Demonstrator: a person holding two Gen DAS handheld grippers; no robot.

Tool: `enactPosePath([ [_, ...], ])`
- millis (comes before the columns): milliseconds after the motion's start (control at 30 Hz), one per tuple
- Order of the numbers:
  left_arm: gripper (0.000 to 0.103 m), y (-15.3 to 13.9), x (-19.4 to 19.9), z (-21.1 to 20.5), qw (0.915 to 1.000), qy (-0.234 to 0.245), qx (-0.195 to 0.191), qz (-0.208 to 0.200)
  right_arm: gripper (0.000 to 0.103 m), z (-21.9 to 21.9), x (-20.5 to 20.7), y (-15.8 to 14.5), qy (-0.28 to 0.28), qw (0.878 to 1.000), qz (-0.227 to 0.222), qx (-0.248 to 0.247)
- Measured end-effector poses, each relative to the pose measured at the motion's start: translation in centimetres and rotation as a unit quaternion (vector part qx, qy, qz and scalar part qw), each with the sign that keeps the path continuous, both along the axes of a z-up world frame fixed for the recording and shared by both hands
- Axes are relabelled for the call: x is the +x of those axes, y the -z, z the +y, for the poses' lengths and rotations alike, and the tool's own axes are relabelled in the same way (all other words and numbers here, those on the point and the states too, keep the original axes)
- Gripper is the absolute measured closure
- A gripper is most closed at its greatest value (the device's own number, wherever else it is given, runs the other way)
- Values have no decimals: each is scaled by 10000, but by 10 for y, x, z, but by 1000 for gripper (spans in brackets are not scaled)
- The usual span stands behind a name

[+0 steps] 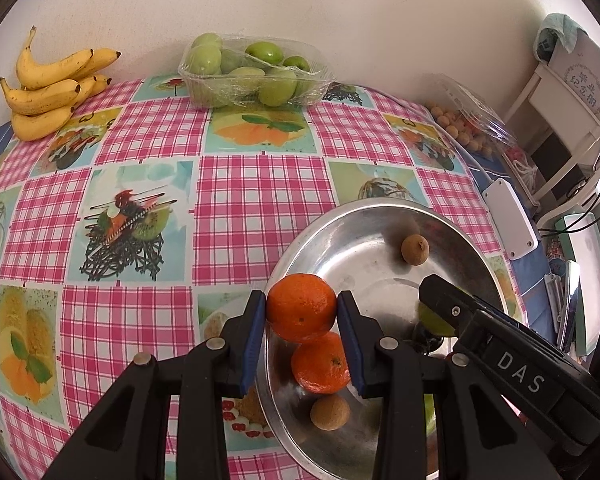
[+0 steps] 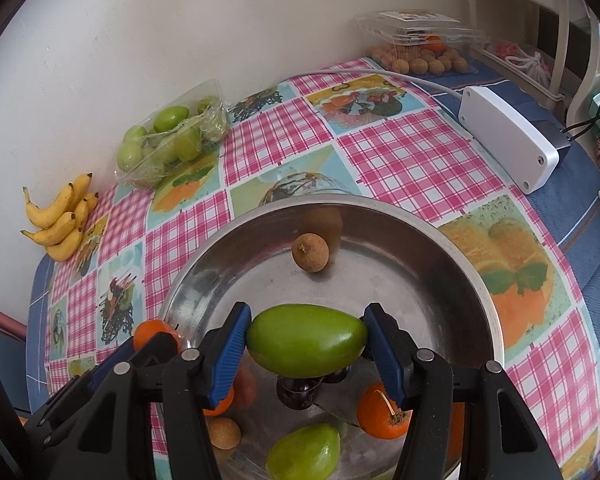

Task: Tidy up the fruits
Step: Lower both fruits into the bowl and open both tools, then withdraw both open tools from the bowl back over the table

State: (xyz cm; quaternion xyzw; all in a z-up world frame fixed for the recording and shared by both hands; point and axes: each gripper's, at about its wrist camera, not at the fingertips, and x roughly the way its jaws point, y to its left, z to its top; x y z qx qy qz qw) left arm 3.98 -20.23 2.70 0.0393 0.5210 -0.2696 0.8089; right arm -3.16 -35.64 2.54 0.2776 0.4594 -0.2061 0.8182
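My left gripper (image 1: 302,305) is shut on an orange mandarin (image 1: 301,307), held just above the left rim of a metal bowl (image 1: 364,208). Under it in the bowl lie a second mandarin (image 1: 321,364) and two brown longans (image 1: 329,412) (image 1: 415,250). My right gripper (image 2: 308,322) is shut on an oval green fruit (image 2: 306,340) over the middle of the bowl (image 2: 460,248). Beneath it lie another green fruit (image 2: 304,454), a mandarin (image 2: 382,410), dark grapes (image 2: 300,390) and longans (image 2: 310,253) (image 2: 224,433). The two grippers hang close together.
Against the wall lie a bunch of bananas (image 1: 48,88), a wrapped tray of green fruits (image 1: 252,72) and a clear clamshell box of longans (image 2: 420,52). A white power box (image 2: 508,140) with its cable sits right of the bowl. A white chair (image 1: 560,120) stands beyond the table's edge.
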Motion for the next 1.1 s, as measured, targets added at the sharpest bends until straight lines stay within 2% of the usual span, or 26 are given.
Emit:
enactPosePath([
  [567,64,1,0,1,9997,-6,15,239,41,-1,-4,-11,-59,10000,-28,-62],
  [700,54,-5,-2,2,9998,-30,-19,201,41,0,-5,-13,-49,10000,-19,-53],
  [867,54,-16,-3,6,9998,-52,-95,193,41,0,-9,-22,-37,10000,-44,-62],
  [1100,54,-28,2,29,9988,-427,61,218,41,3,-14,-36,-104,9997,-168,-136],
])
